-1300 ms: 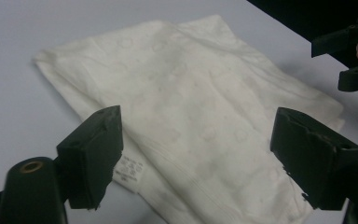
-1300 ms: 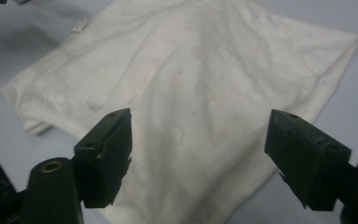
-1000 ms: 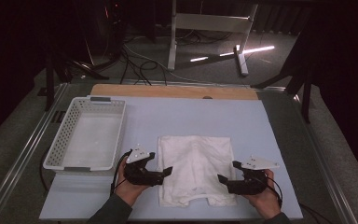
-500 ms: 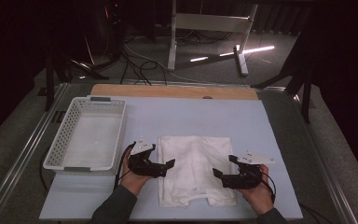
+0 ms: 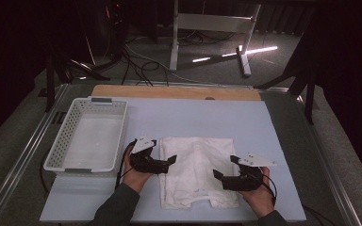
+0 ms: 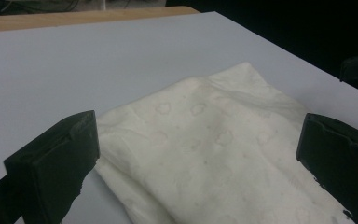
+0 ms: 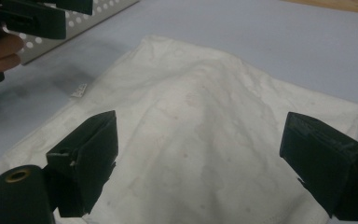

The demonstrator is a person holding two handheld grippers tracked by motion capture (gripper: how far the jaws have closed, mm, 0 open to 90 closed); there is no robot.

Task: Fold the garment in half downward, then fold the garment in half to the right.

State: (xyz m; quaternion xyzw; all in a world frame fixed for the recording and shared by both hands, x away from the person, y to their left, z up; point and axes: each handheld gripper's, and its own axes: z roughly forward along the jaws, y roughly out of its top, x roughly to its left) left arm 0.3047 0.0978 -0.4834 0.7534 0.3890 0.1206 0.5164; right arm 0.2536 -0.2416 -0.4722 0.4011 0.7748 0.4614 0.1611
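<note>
Both jaws just spread; garment released, flat on surface.
Our left hand-held gripper [image 5: 169, 161] and right hand-held gripper [image 5: 222, 170] have just been opening, nothing pinched; the folded white garment [image 5: 197, 170] lies between them, mid-surface [image 5: 245, 117]. We judge the fold set. Basket [image 5: 104, 100] near left edge; room open beyond.
</note>
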